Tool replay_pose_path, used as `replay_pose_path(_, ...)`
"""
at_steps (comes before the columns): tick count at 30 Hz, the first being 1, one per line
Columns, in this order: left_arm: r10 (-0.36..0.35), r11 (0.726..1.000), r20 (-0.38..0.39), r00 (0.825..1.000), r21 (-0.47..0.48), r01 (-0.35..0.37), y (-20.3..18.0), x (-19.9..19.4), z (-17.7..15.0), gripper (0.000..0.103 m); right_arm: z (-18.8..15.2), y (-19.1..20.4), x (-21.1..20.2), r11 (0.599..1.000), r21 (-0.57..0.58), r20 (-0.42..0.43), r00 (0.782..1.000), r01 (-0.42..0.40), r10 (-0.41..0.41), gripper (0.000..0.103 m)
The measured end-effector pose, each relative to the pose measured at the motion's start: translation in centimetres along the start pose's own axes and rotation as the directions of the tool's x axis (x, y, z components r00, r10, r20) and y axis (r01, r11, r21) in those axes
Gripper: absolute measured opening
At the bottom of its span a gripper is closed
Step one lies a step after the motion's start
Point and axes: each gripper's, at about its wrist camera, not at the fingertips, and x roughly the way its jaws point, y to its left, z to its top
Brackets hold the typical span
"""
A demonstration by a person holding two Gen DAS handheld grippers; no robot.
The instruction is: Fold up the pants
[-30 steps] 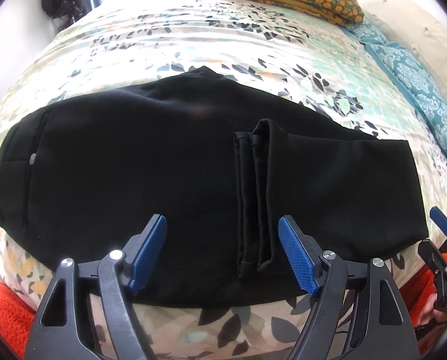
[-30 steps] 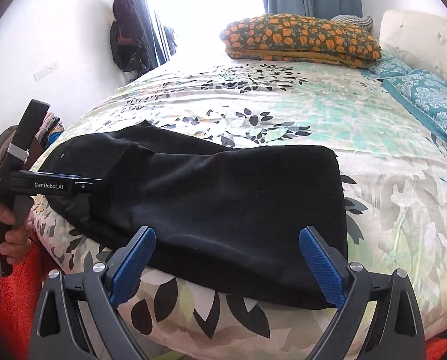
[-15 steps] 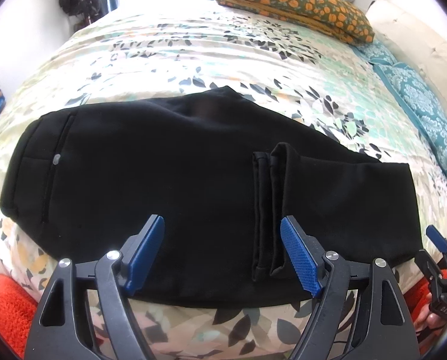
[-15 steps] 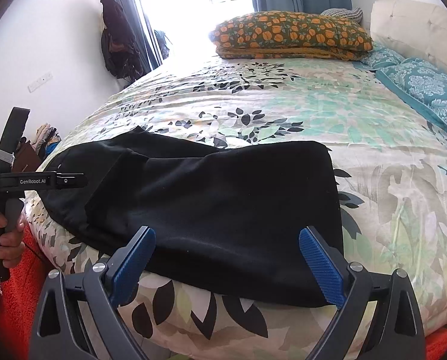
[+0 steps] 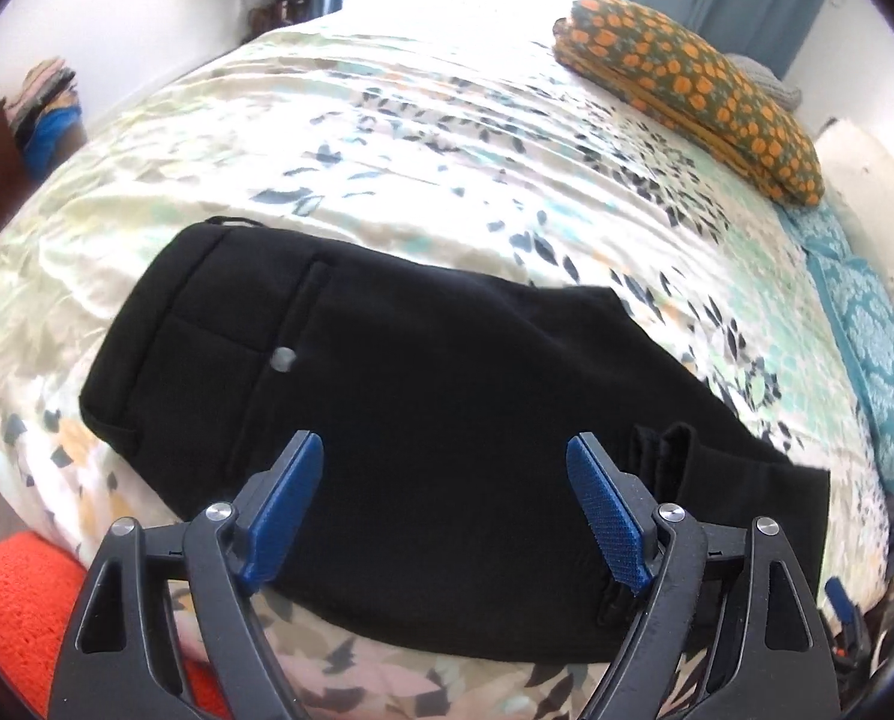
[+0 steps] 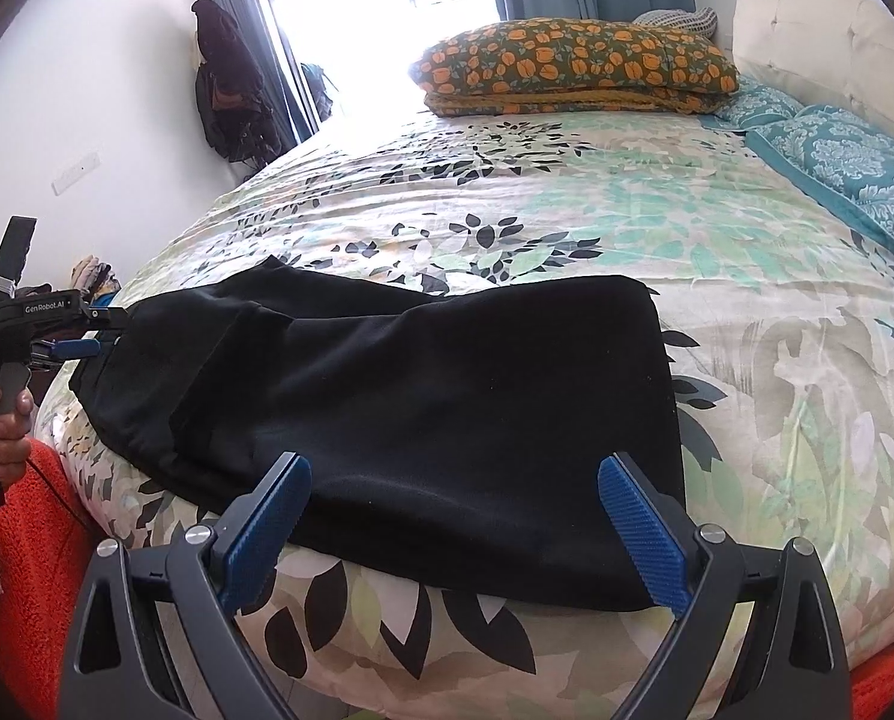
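Note:
Black pants [image 5: 447, 408] lie along the near edge of the bed, legs folded back over themselves; the leg hems [image 5: 657, 468] lie on top at the right. The waistband with a grey button [image 5: 282, 358] is at the left. My left gripper [image 5: 447, 510] is open and empty, hovering over the pants' near edge. In the right wrist view the pants [image 6: 447, 396] show their folded end at the right. My right gripper [image 6: 453, 534] is open and empty at that end's near edge. The left gripper [image 6: 75, 348] shows at far left by the waistband.
The bed has a floral cover [image 6: 567, 198]. An orange-patterned pillow stack [image 6: 573, 69] and teal pillows [image 6: 837, 162] lie at the far side by the white headboard [image 6: 819, 42]. An orange rug [image 5: 21, 594] lies on the floor by the bed's near edge.
The left gripper has moved left along the pants toward the waistband and turned, so the leg hems now sit at its right. The right gripper has risen slightly. Both stay open.

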Motion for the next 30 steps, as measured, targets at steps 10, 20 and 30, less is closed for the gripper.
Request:
replay_pose_path(10,0.040,0.986,0.032,0.999,-0.164,-0.035,9.8,-1.3,5.2,0.085,-0.3,1.4,0.8,0.999,-0.049,-0.020,1.000,0.004,-0.005,0.096)
replay_pose_path(20,-0.141,0.958,-0.055,0.989,-0.258,0.122,16.1,0.6,7.2,0.086,-0.3,2.6,1.0,0.996,-0.091,-0.016,1.000,0.006,-0.007,0.096)
replay_pose_path(30,-0.059,0.992,-0.158,0.986,-0.122,0.039,16.9,5.1,6.0,0.087,-0.5,3.6,1.7,0.992,-0.129,-0.040,0.999,0.002,-0.007,0.096)
